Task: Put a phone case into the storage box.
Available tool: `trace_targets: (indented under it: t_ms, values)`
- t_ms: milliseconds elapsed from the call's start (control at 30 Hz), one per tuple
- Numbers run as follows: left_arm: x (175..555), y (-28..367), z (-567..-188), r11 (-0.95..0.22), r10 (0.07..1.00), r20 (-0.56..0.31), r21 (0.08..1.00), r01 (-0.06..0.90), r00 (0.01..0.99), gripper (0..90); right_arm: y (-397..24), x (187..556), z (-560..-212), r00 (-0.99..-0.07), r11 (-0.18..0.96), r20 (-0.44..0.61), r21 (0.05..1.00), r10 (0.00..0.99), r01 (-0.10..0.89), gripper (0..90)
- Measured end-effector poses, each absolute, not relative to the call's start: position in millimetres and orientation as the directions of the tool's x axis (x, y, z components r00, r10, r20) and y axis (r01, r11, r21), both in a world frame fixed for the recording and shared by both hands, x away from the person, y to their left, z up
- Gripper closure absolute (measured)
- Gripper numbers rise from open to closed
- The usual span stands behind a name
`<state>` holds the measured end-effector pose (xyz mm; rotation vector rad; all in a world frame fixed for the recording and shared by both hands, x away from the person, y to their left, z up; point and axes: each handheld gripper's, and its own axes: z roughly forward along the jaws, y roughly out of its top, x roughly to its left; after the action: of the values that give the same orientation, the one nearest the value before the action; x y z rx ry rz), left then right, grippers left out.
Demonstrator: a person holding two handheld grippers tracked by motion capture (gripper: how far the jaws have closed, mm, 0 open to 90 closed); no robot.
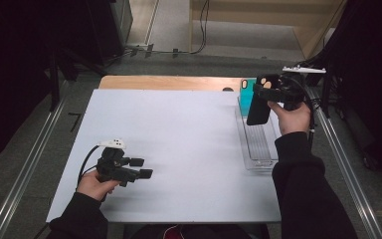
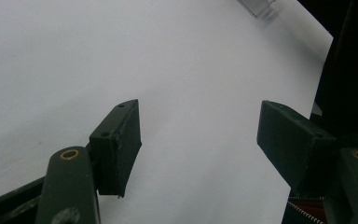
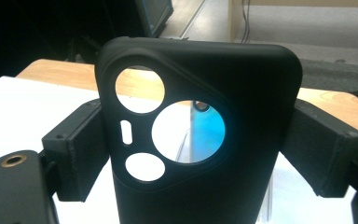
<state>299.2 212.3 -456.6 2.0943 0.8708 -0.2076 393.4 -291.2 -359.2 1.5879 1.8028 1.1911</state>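
The phone case (image 3: 200,140) looks like matt black rubbery plastic, smooth, with 4 cleanly cut holes. The table top (image 1: 179,149) is a matt white sheet (over bare wood at the far edge). The rack (image 1: 258,144) is clear glossy plastic.

Both sleeves (image 1: 298,184) are plain black, snug at the cuffs. The left gripper (image 2: 198,140) and right gripper (image 1: 273,89) are matte black, with blocky rectangular pads (image 2: 121,144), brass-ringed screw holes (image 2: 69,154) on the arms behind those pads, a white plate (image 1: 303,69) on top, and a black cable (image 1: 85,162).
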Motion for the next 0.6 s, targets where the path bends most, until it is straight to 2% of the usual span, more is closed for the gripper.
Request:
trace_targets:
  t_ms: [600]
  values:
    - [299.9, 213.6, -456.9, -0.411, 0.511, -0.427, 0.641, 0.648, 0.746, 31.0, -289.4, 424.4, -362.7, -0.169, -0.059, 0.181, 0.832, 0.969, 0.552, 12.4]
